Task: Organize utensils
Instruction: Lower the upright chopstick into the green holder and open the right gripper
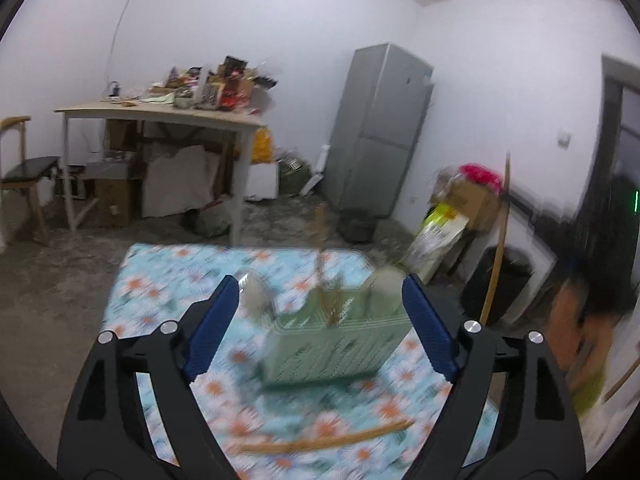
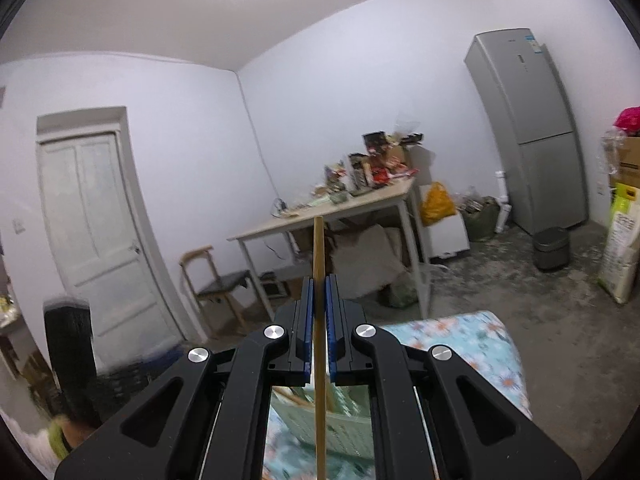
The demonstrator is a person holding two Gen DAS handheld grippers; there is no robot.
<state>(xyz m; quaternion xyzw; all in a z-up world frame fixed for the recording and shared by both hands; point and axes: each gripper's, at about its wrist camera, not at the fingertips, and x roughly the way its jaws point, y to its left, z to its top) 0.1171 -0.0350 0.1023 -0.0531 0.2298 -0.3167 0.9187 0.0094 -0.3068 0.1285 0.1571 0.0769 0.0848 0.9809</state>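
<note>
A pale green slotted utensil holder [image 1: 340,348] stands on a floral blue tablecloth [image 1: 168,284], with wooden sticks [image 1: 320,248] upright in it. My left gripper [image 1: 320,320] is open and empty, its blue pads on either side of the holder, a little short of it. A wooden chopstick [image 1: 324,440] lies on the cloth in front of the holder. My right gripper [image 2: 319,300] is shut on a wooden chopstick [image 2: 318,264], held upright above the holder [image 2: 332,420], which shows below between its arms. The left wrist view is blurred.
A light wooden table [image 1: 160,114] piled with clutter stands behind, boxes beneath it, a chair [image 1: 28,172] to its left. A grey fridge [image 1: 380,128] and a small bin [image 1: 356,226] stand by the wall. A white door [image 2: 100,232] shows in the right wrist view.
</note>
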